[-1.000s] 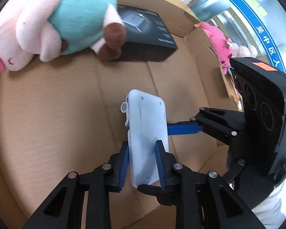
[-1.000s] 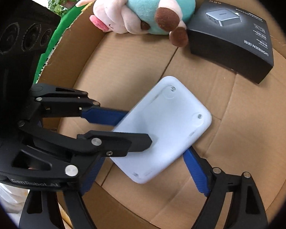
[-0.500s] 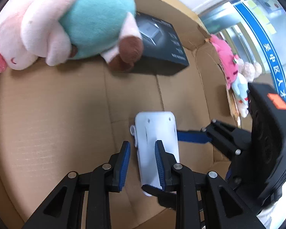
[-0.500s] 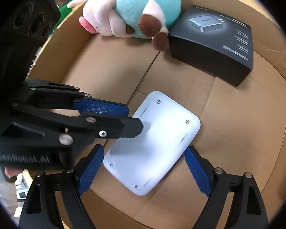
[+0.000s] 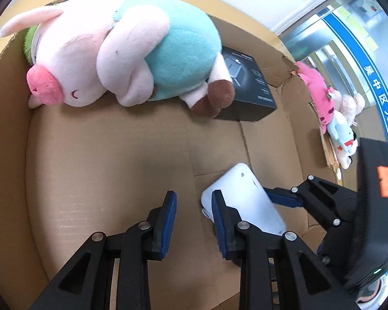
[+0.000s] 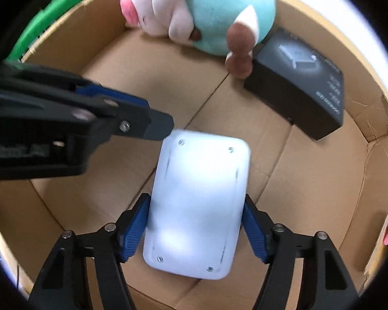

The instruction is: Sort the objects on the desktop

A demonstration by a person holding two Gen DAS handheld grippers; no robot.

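Office lobby: glass doors (image 5: 323, 51), signage (image 5: 375, 87).

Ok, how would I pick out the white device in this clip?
Inside the cardboard box, away from the plush pig and black carton, it sits between the right gripper fingers. White device: flat, rounded corners, four screws.

White device (image 6: 198, 204) blurred; black box (image 5: 248, 87) partly hidden behind plush pig (image 5: 132, 62) (L view).

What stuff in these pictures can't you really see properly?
- White device: right wrist view, blurred by motion; whether it touches the box floor is unclear.
- Black box: left wrist view, partly hidden behind the plush pig; print too small.
- Right gripper: its far fingertips hide under the device.
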